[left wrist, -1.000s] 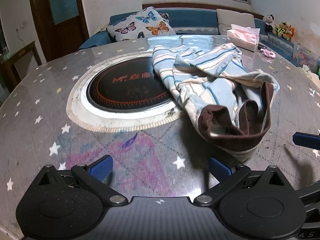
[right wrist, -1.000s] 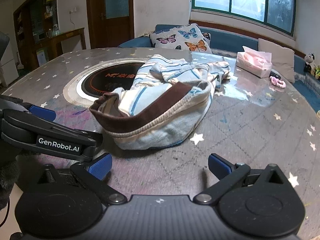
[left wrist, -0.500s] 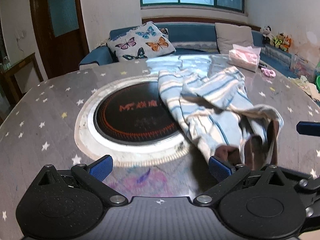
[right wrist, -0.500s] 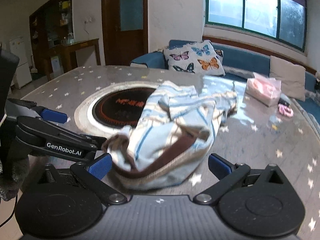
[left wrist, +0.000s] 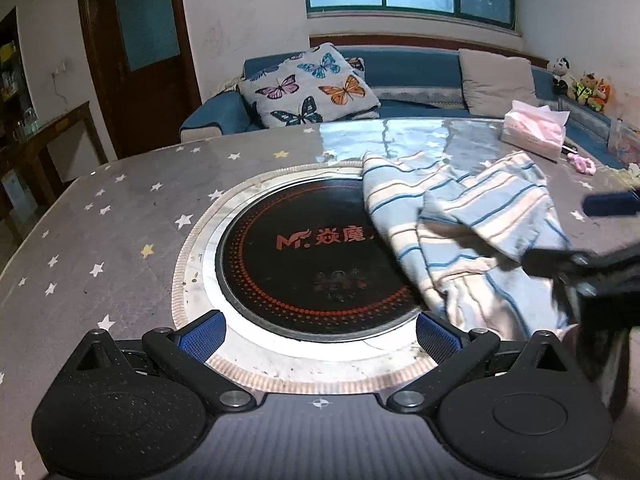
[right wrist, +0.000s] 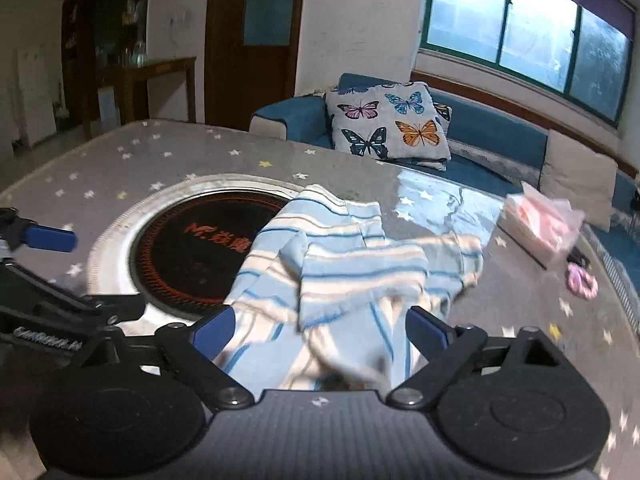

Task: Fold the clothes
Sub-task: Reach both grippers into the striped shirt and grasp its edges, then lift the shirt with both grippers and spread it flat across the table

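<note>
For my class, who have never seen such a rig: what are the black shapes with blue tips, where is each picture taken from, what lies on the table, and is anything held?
There is no robot here. A person holds a two-finger gripper in each hand, and each gripper carries a camera looking forward along its fingers. The black shapes low in each picture are that gripper's own body; the blue tips are its finger pads.

One picture is from the left gripper, the other from the right gripper. Each also shows the other gripper at its edge.

On the star-patterned table lie a round black cooktop, a striped garment partly covering it, a tissue pack and a pink hair tie.

Both grippers are open. The garment's near part lies between the right gripper's fingers, not clamped.
</note>
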Available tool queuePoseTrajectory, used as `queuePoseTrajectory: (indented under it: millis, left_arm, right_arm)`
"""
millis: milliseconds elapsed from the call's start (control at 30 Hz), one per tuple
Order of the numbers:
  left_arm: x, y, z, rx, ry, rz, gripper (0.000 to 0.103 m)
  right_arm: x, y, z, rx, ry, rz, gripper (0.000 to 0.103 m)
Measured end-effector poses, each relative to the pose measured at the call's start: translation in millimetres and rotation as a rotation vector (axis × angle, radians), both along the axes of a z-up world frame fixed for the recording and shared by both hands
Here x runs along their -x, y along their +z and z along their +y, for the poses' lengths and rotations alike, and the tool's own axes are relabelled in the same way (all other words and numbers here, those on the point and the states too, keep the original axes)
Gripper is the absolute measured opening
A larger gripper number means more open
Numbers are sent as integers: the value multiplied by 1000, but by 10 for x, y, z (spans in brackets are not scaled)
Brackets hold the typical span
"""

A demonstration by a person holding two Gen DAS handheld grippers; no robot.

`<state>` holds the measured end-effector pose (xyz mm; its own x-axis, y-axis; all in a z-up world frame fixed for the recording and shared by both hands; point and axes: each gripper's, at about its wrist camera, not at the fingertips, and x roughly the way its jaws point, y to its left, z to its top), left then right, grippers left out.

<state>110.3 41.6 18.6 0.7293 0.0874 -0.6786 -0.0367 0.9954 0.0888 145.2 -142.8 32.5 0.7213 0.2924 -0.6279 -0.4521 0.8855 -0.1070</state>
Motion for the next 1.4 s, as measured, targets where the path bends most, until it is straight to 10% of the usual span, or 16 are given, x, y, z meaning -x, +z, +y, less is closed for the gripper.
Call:
queuePoseTrajectory:
  millis: [333,667,1100,1400]
  left_arm:
    - [-334,-6,60,-50,-1,15,102]
    - [-783,-12,-285,-57,-140,-8,90]
    - [-1220,-187,-581,43,-287,38,89]
    - [-1233,-263,-607,122,-338,48,13]
  right_arm:
    - [-522,-392,390,195,32,2,66]
    - [-553,-313,-64,102,-21,17,10]
    - [-456,-354,-950,-53,-193,88,7]
    - [-436,-422,-1187,-118,-226,115,28]
